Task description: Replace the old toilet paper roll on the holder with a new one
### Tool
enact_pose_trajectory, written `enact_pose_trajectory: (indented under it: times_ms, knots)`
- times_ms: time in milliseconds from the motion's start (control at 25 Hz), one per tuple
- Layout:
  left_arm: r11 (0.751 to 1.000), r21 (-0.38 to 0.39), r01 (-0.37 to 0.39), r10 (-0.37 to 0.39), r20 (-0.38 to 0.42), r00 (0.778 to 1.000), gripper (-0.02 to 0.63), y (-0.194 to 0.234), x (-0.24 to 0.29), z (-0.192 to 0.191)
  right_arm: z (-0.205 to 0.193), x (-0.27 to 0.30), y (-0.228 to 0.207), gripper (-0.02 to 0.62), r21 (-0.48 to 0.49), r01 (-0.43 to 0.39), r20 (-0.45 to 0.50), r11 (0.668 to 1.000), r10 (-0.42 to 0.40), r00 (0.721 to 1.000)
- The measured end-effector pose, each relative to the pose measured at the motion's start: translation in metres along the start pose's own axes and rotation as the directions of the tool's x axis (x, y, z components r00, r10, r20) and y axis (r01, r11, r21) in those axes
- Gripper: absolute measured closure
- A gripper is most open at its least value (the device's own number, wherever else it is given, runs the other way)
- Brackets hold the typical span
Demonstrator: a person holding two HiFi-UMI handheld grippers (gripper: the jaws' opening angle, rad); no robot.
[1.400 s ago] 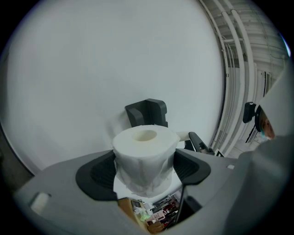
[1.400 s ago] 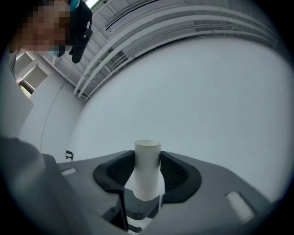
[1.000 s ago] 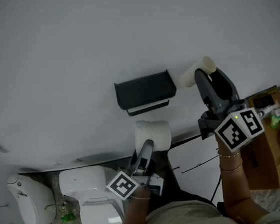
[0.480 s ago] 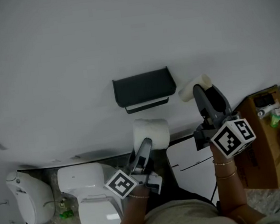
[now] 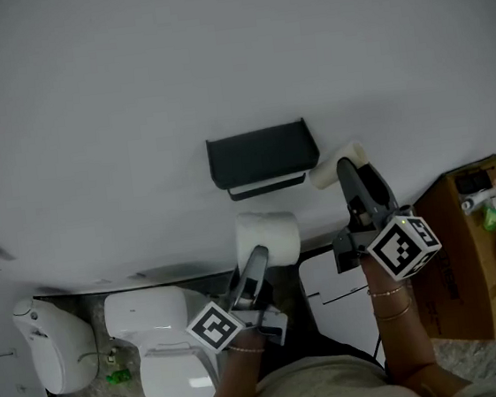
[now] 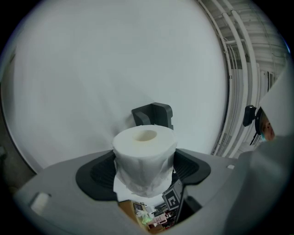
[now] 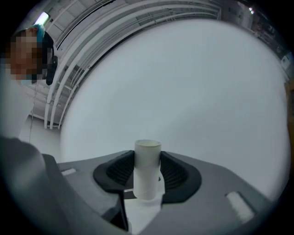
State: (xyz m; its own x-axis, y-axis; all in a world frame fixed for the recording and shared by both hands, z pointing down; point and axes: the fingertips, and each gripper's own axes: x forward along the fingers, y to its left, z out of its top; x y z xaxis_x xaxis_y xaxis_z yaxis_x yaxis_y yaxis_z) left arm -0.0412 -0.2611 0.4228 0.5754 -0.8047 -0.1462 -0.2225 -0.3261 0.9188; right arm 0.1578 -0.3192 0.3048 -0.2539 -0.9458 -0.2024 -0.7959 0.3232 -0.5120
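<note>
**Two grippers, one roll apiece**

Low and to the left of the black wall holder (image 5: 263, 154) stands a white toilet (image 5: 164, 358). Directly below the holder is the left gripper (image 5: 261, 254). Its jaws press on either side of the full toilet paper roll (image 5: 268, 233), which stands upright between the pads with a loose sheet hanging under it. In the left gripper view, the holder shows just behind the roll's top. At the holder's right end is the right gripper (image 5: 347, 171), its jaws clamped on the empty cardboard tube (image 5: 325, 171). The tube's free end lies just beside the holder's right edge; whether they touch cannot be told. Farther right of the holder and lower, a brown cardboard box (image 5: 464, 257) sits on the floor.
</note>
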Motion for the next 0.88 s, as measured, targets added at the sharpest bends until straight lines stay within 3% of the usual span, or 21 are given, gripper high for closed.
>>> enact_pose_trajectory:
  times_ms: [880]
  knots:
    - [1.000,-0.011,-0.018,0.018,0.016,1.000,0.229,0.010,-0.004,0.010,-0.030,0.013,-0.003,0.414,0.177,-0.049,0.002,0.983,0.049,0.999]
